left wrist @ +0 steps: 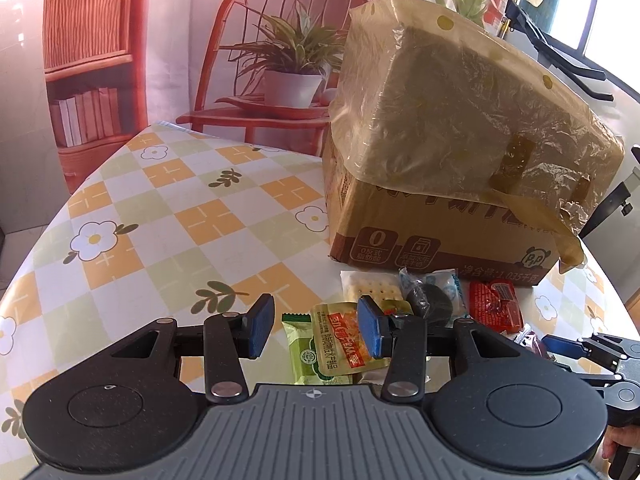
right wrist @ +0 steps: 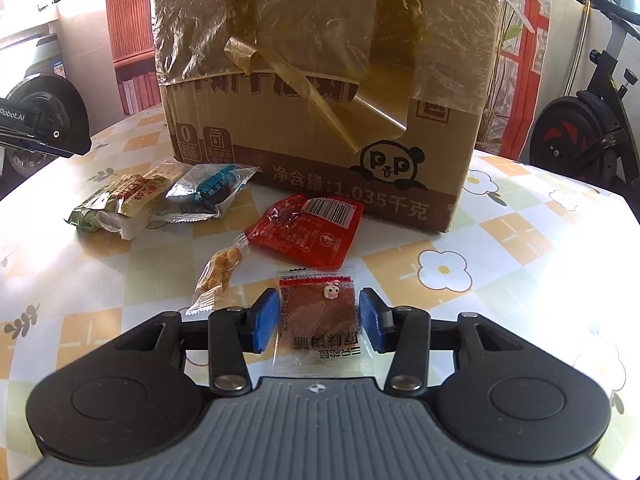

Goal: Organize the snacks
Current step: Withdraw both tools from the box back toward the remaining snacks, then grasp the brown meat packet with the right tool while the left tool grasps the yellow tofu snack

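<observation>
A cardboard box [left wrist: 440, 236] [right wrist: 320, 152] wrapped in plastic film stands on the table. Snack packets lie before it. My left gripper [left wrist: 316, 330] is open, its pads either side of a yellow-orange sachet [left wrist: 340, 344] lying on a green packet [left wrist: 302, 356]. A cracker pack [left wrist: 370, 288], a dark round snack [left wrist: 436, 304] and a red packet [left wrist: 496, 306] lie beyond. My right gripper [right wrist: 318, 320] is open around a clear packet of brown jerky [right wrist: 320, 320]. The red packet [right wrist: 308, 228], a nut packet [right wrist: 220, 276] and the left pile [right wrist: 160, 200] lie further out.
The table [left wrist: 160, 208] has a checked flower-print cloth. The box fills the far side. The right gripper [left wrist: 592, 352] shows at the left view's right edge, the left gripper [right wrist: 36, 128] at the right view's left edge. An exercise bike [right wrist: 580, 128] stands behind.
</observation>
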`<act>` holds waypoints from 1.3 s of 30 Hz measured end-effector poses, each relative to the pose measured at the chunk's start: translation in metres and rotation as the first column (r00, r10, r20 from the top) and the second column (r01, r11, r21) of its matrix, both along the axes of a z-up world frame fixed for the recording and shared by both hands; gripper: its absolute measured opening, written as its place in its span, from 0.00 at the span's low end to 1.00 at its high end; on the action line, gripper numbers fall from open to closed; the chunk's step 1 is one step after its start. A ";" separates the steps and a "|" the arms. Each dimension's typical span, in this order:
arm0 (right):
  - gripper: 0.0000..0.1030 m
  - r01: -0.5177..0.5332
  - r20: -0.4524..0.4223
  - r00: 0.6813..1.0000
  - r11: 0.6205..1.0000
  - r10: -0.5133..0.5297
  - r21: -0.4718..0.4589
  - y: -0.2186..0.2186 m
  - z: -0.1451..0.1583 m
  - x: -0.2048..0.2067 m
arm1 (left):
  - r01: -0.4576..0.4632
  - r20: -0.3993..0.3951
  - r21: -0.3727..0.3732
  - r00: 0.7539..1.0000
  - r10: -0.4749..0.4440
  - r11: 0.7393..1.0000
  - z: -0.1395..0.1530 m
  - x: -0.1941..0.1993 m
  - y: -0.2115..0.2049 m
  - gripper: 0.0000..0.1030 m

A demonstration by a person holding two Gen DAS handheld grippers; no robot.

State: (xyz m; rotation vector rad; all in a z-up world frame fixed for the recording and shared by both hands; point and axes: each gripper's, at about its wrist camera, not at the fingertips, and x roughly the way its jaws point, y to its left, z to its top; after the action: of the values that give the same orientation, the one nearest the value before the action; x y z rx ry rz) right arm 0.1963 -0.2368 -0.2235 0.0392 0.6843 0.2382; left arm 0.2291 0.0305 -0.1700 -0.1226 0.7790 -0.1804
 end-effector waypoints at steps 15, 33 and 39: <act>0.39 0.009 0.048 0.999 0.998 -0.012 0.069 -0.004 -0.003 -0.013 | 0.024 -0.054 -0.011 0.998 -0.025 1.000 -0.026 0.001 -0.011 0.47; 0.39 0.004 0.054 0.999 0.998 -0.008 0.069 -0.003 -0.004 -0.012 | 0.102 -0.101 -0.055 0.989 -0.108 0.993 -0.042 0.060 -0.044 0.46; 0.39 0.004 0.054 0.999 0.998 -0.008 0.068 -0.003 -0.004 -0.012 | 0.166 -0.127 -0.105 0.976 -0.179 0.980 -0.038 0.038 -0.030 0.46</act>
State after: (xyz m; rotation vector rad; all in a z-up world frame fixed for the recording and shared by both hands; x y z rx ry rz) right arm 0.1839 -0.2396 -0.2276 0.0994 0.6224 0.2560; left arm 0.2672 0.0009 -0.2084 -0.1578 0.9174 -0.3772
